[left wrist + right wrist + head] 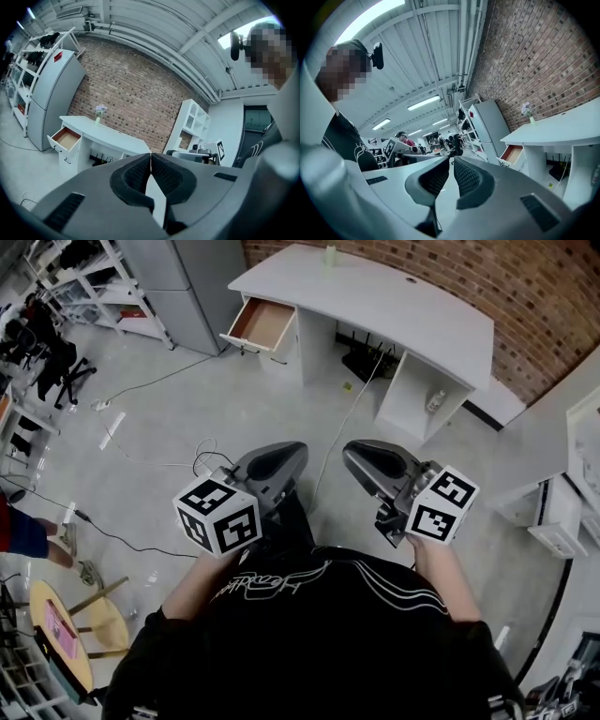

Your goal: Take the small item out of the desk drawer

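Your black shirt [309, 634] fills the bottom of the head view, with both grippers held out just in front of it, side by side and apart.

Your left gripper [279, 461] has its jaws together, pads touching at the tips, with nothing between them. Your right gripper [373, 465] likewise has its jaws closed on nothing.

The white desk [394, 301] stands against the brick wall [525, 287], well apart from both grippers across the grey floor [187, 418]. Its drawer [265, 324], at the desk's left end, stands pulled out, its brown bottom showing. The small item cannot be made out in it from any view.

A vase [330, 256] stands on the desk top near the drawer end. A white cable [352, 413] runs across the floor from the desk.
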`<state>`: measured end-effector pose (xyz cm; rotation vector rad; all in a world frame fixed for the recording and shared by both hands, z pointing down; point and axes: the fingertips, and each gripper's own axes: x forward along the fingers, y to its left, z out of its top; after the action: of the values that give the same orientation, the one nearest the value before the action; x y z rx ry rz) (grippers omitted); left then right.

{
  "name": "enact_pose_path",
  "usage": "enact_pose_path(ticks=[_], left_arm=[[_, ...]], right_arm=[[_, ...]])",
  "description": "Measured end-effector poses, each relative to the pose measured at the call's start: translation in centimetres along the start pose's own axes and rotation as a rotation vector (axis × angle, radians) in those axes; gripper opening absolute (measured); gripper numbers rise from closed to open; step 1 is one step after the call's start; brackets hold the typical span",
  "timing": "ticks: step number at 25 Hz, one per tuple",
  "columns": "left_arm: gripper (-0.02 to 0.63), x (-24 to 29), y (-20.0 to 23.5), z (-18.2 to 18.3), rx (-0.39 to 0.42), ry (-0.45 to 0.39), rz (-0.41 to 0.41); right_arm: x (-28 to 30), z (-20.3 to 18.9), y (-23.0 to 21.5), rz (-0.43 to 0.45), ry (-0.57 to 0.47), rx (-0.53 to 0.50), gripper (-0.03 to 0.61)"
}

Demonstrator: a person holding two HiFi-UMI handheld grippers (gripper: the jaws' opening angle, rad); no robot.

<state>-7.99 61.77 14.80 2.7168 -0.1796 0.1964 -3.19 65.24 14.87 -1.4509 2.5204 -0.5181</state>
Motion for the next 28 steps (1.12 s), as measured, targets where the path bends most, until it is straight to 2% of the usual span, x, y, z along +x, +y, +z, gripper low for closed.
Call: enact_pose_path(ticks=[7,12,19,24,28], left_arm=[[0.023,5.0,10.0,2.1,-0.039,0.054,-0.004],[0.023,9.7,21.3,7.2,-0.080,0.091,0.008],[0.023,17.0,40.9,15.3,-0.135,0.103,0.037],[0.023,20.0,51.8,17.7,-0.164,0.106,0.056],[0.023,21.2,56.7,18.0,-0.161,0.107,0.058]], right_arm=[[7.6,1.0,-8.8,-0.009,0.016,0.053,0.059],[16.5,4.2,-17.5,-0.026,0.032,0.107,0.059],[31.8,9.5,-32.4,-0.062,0.100,0.116,0.060],[39.8,10.1,-40.2,-0.088,0.145,0.140,0.060],[43.7,8.6,-43.6,-0.093,0.209,0.148,0.060]])
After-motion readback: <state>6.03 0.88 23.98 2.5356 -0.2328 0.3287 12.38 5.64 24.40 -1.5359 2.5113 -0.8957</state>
